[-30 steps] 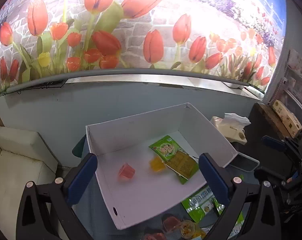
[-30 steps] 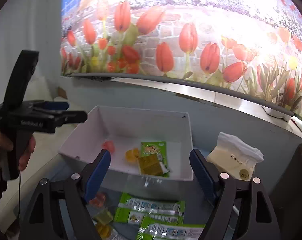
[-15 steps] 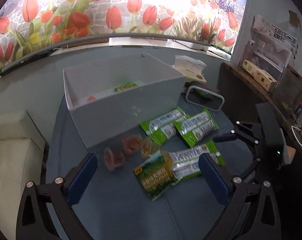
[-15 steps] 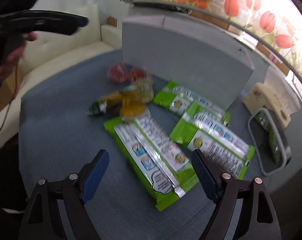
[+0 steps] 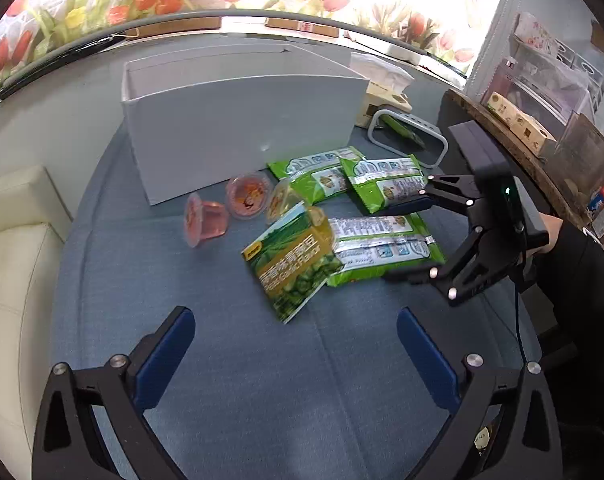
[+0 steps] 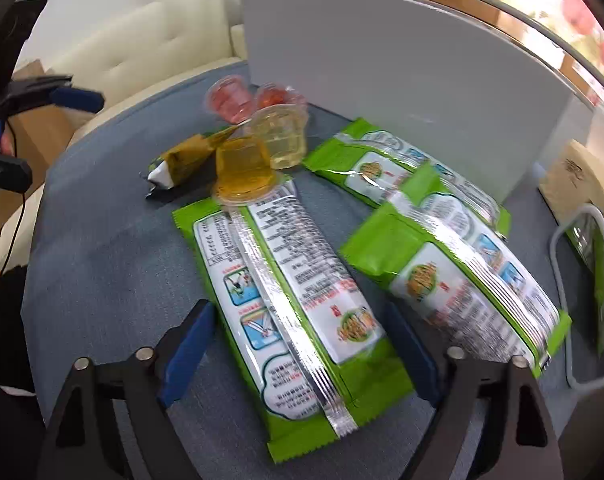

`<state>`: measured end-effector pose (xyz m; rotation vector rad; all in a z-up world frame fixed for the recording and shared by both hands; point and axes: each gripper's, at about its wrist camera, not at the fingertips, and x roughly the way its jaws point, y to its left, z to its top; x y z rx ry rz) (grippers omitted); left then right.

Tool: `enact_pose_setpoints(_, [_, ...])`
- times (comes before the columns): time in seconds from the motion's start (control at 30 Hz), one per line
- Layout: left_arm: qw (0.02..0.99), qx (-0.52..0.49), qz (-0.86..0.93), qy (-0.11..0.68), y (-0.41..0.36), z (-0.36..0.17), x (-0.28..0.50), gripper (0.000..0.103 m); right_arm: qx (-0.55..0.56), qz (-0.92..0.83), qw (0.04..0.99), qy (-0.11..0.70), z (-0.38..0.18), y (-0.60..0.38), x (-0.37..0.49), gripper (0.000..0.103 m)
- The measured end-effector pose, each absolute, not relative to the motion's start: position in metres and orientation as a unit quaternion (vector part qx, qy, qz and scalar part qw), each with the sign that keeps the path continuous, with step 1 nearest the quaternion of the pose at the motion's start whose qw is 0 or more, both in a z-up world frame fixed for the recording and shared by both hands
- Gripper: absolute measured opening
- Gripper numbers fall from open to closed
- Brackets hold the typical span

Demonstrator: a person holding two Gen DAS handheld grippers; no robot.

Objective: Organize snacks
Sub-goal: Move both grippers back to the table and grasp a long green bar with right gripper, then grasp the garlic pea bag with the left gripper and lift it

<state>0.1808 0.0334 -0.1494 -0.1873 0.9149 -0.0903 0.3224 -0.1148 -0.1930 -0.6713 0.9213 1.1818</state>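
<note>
Snacks lie on the blue table in front of a white box (image 5: 242, 136). There are three long green packets, a green pea bag (image 5: 292, 264), two pink jelly cups (image 5: 202, 224) and yellow jelly cups (image 6: 244, 168). My right gripper (image 6: 302, 348) is open, its fingers either side of the nearest long green packet (image 6: 290, 300), not closed on it. From the left wrist view the right gripper (image 5: 412, 236) straddles that packet (image 5: 382, 248). My left gripper (image 5: 294, 356) is open and empty, above bare table short of the pea bag.
A white-rimmed tray (image 5: 410, 138) holding a green packet lies right of the box, with a beige tissue pack (image 5: 386, 88) behind it. A cream sofa (image 5: 10, 260) borders the table's left. A wooden shelf with boxes (image 5: 522, 128) stands at the right.
Both grippers have dropped from above the box down to the table in front of it. The right gripper has moved in around the nearest long green packet.
</note>
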Motion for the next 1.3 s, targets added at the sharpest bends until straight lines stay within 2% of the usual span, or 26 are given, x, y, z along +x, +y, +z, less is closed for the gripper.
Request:
enact_pose_setpoints(0.13, [0.890,-0.094,-0.040,0.445,0.032,-0.153,0.193,0.103,-0.299,0.536,0.680,0.400,-0.196,-0.111,0.320,0.093])
enact_pose_setpoints(0.17, [0.890,-0.092,-0.037,0.446,0.032,-0.154,0.195,0.103,-0.299,0.534,0.681,0.403,-0.195,-0.112,0.320,0.089])
enact_pose_setpoints(0.2, [0.890,-0.088,-0.037,0.446,0.030,-0.155,0.198,0.103,-0.296,0.531,0.684,0.404,-0.191,-0.114,0.318,0.079])
enact_pose_setpoints(0.33, [0.888,-0.068,-0.037,0.454,0.024,-0.161,0.209,0.103,-0.300,0.521,0.684,0.413,-0.188,-0.124,0.313,0.074])
enact_pose_setpoints(0.73, [0.870,-0.045,-0.036,0.490,0.013,-0.200,0.251,0.101,-0.289,0.464,0.734,0.403,-0.160,-0.192,0.265,0.072])
enact_pose_setpoints(0.83, [0.870,-0.041,-0.022,0.491,0.014,-0.208,0.256,0.084,-0.273,0.464,0.741,0.402,-0.151,-0.208,0.259,0.072])
enact_pose_setpoints(1.1, [0.871,-0.048,-0.023,0.489,0.021,-0.201,0.250,0.061,-0.260,0.464,0.750,0.393,-0.141,-0.219,0.249,0.072])
enact_pose_setpoints(1.17, [0.872,-0.054,-0.018,0.486,0.025,-0.200,0.247,0.051,-0.257,0.467,0.751,0.388,-0.139,-0.217,0.248,0.072])
enact_pose_setpoints(1.3, [0.877,-0.069,-0.014,0.475,0.036,-0.194,0.243,0.046,-0.254,0.473,0.752,0.383,-0.136,-0.205,0.245,0.072])
